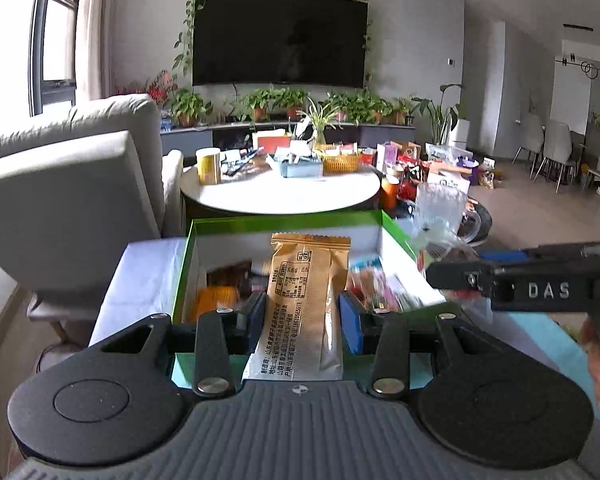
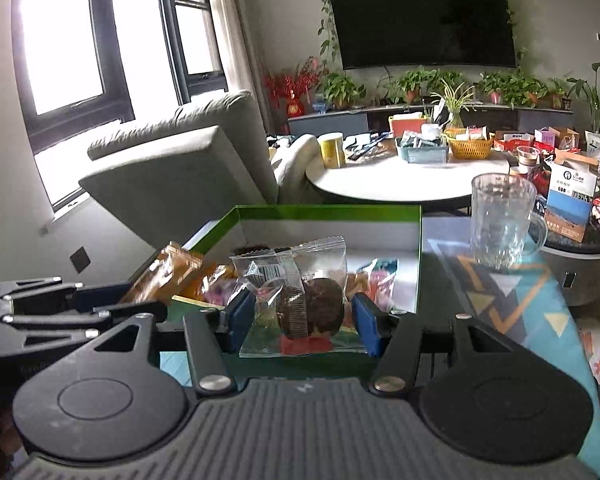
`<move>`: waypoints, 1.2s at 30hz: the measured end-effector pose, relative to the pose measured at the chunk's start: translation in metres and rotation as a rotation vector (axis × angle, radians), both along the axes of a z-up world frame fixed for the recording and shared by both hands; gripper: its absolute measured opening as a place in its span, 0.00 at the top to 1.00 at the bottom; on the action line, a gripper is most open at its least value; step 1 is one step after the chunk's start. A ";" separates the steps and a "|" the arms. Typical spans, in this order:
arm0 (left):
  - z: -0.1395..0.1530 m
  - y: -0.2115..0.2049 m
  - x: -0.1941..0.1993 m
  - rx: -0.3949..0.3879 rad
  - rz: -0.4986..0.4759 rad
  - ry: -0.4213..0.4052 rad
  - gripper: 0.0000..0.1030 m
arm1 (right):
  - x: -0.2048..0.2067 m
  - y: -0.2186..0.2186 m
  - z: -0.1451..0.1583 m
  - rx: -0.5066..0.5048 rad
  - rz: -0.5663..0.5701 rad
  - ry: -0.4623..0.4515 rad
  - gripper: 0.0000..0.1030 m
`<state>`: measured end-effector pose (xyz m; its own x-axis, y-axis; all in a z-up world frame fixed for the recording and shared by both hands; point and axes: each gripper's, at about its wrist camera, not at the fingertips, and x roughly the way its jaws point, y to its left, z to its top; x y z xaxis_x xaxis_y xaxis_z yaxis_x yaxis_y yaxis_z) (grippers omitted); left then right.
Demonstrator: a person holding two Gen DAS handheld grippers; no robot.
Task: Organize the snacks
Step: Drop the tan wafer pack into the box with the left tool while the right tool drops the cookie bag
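Now each hand-held gripper pinches 1 snack: left (image 1: 303,316) a tan packet (image 1: 306,300), right (image 2: 303,318) a clear cookie pack (image 2: 300,292).

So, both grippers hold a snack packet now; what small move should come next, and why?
Probably carry both packets forward over the green box and lower them. The left gripper grips a tan packet, the right gripper a clear cookie packet, and both hang at the box's near edge, where other snacks lie inside.

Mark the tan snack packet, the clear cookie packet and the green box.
tan snack packet (image 1: 306,300), left wrist view, on its printed middle
clear cookie packet (image 2: 314,300), right wrist view, on the dark cookies inside
green box (image 2: 328,212), right wrist view, on its far rim
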<state>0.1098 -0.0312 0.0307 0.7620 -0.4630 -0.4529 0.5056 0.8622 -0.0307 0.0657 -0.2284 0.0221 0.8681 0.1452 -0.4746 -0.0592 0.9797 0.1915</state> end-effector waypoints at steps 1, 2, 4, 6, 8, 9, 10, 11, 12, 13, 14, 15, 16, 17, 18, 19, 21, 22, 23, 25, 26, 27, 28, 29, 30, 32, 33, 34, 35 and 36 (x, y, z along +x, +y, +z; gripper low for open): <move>0.002 -0.002 0.005 0.001 0.000 -0.004 0.64 | 0.002 -0.001 0.000 0.003 -0.005 -0.003 0.44; 0.003 -0.004 0.011 -0.002 0.001 -0.007 0.64 | 0.005 -0.002 0.001 0.006 -0.009 -0.005 0.44; 0.005 -0.007 0.020 -0.011 0.008 -0.009 0.64 | 0.010 -0.006 0.001 0.016 -0.019 -0.007 0.44; 0.008 -0.008 0.028 -0.022 0.012 -0.010 0.64 | 0.015 -0.009 0.000 0.031 -0.030 -0.006 0.44; 0.008 -0.011 0.037 -0.025 0.016 -0.010 0.64 | 0.021 -0.012 -0.001 0.052 -0.037 0.002 0.44; 0.008 -0.012 0.041 -0.023 0.016 -0.010 0.64 | 0.023 -0.012 -0.001 0.059 -0.039 0.007 0.44; 0.007 -0.014 0.045 -0.021 0.018 -0.009 0.64 | 0.027 -0.013 -0.002 0.064 -0.041 0.010 0.44; 0.006 -0.014 0.045 -0.020 0.019 -0.008 0.64 | 0.029 -0.013 -0.003 0.066 -0.042 0.012 0.44; 0.005 -0.016 0.049 -0.017 0.020 -0.005 0.64 | 0.032 -0.013 -0.004 0.068 -0.041 0.014 0.44; 0.003 -0.017 0.051 -0.016 0.021 -0.001 0.64 | 0.034 -0.013 -0.005 0.072 -0.041 0.015 0.44; 0.001 -0.017 0.054 -0.014 0.023 0.004 0.64 | 0.038 -0.014 -0.007 0.076 -0.041 0.019 0.44; -0.001 -0.019 0.054 -0.011 0.025 0.008 0.64 | 0.040 -0.014 -0.008 0.080 -0.040 0.023 0.44; -0.003 -0.021 0.058 -0.010 0.027 0.014 0.64 | 0.042 -0.015 -0.009 0.083 -0.040 0.026 0.44; -0.004 -0.021 0.062 -0.008 0.028 0.019 0.64 | 0.045 -0.015 -0.010 0.086 -0.041 0.031 0.44; -0.006 -0.023 0.066 -0.007 0.030 0.025 0.64 | 0.047 -0.016 -0.011 0.089 -0.040 0.034 0.44; -0.007 -0.023 0.069 -0.006 0.031 0.029 0.64 | 0.050 -0.016 -0.012 0.090 -0.040 0.039 0.44; -0.009 -0.026 0.074 -0.003 0.033 0.035 0.64 | 0.054 -0.017 -0.014 0.090 -0.043 0.045 0.44; -0.010 -0.028 0.077 -0.001 0.033 0.037 0.64 | 0.056 -0.017 -0.014 0.089 -0.045 0.047 0.44; -0.010 -0.030 0.079 0.000 0.033 0.038 0.64 | 0.057 -0.018 -0.015 0.088 -0.048 0.048 0.44; -0.011 -0.033 0.083 0.003 0.031 0.039 0.64 | 0.060 -0.019 -0.015 0.087 -0.052 0.050 0.44; -0.012 -0.034 0.085 0.006 0.030 0.040 0.63 | 0.061 -0.020 -0.015 0.087 -0.054 0.052 0.44; -0.013 -0.036 0.087 0.009 0.028 0.041 0.63 | 0.063 -0.019 -0.016 0.089 -0.056 0.055 0.44; -0.015 -0.037 0.089 0.013 0.028 0.043 0.62 | 0.064 -0.019 -0.017 0.089 -0.060 0.057 0.43; -0.016 -0.038 0.090 0.019 0.030 0.049 0.60 | 0.065 -0.019 -0.018 0.085 -0.074 0.058 0.42; -0.019 -0.039 0.090 0.025 0.031 0.060 0.59 | 0.066 -0.019 -0.020 0.073 -0.092 0.063 0.40; -0.022 -0.039 0.088 0.033 0.028 0.077 0.58 | 0.067 -0.017 -0.025 0.053 -0.122 0.083 0.33; -0.024 -0.038 0.087 0.034 0.028 0.082 0.58 | 0.067 -0.019 -0.027 0.064 -0.129 0.094 0.32; -0.025 -0.037 0.086 0.034 0.034 0.083 0.58 | 0.066 -0.021 -0.029 0.086 -0.127 0.104 0.31; -0.026 -0.036 0.085 0.034 0.041 0.084 0.57 | 0.066 -0.024 -0.030 0.110 -0.123 0.114 0.31; -0.026 -0.034 0.084 0.032 0.046 0.088 0.57 | 0.064 -0.025 -0.030 0.134 -0.119 0.126 0.31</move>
<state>0.1940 -0.0654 0.0052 0.7389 -0.4126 -0.5328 0.4622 0.8856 -0.0448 0.1299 -0.2536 -0.0084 0.8180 0.1142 -0.5638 0.0879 0.9438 0.3187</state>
